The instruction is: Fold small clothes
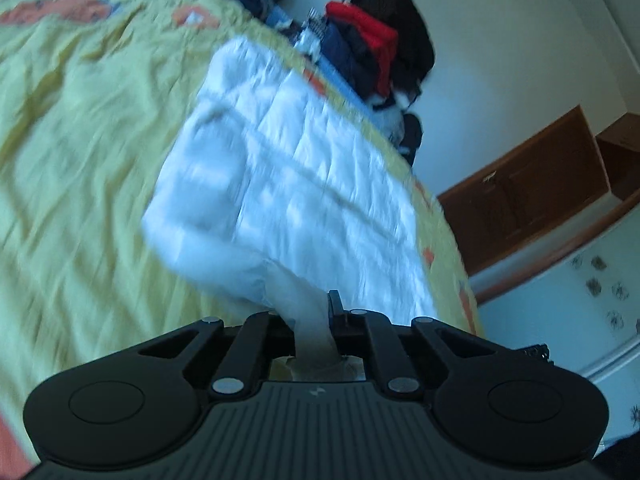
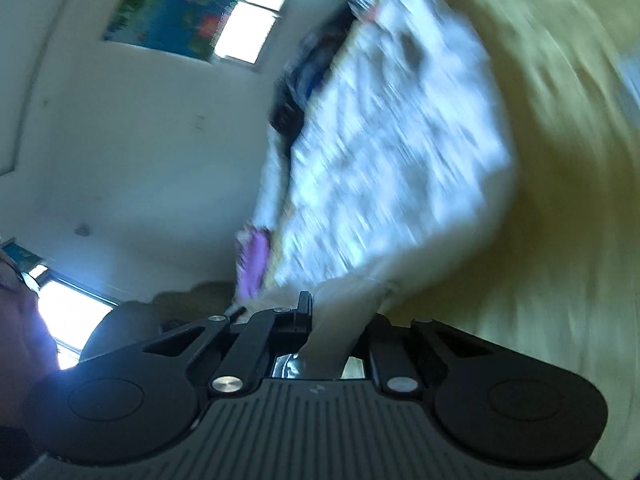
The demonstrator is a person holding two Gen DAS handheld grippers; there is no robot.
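Observation:
A small white garment point(image 1: 288, 184) with a crinkled weave lies stretched over the yellow bedspread point(image 1: 80, 160), its near edge pulled up off the bed. My left gripper point(image 1: 314, 320) is shut on that near edge, the cloth bunched between its jaws. In the right wrist view the same white garment point(image 2: 384, 160) shows blurred, with a dark spot near its far end. My right gripper point(image 2: 340, 320) is shut on another part of the near edge, a fold of cloth running back between the jaws.
A pile of clothes point(image 1: 376, 52), red, black and navy, sits at the bed's far edge. A brown wooden cabinet point(image 1: 532, 188) stands by the wall. A purple item point(image 2: 254, 264) lies at the bed's left edge, with a person's arm point(image 2: 20, 328) and a window point(image 2: 256, 16) beyond.

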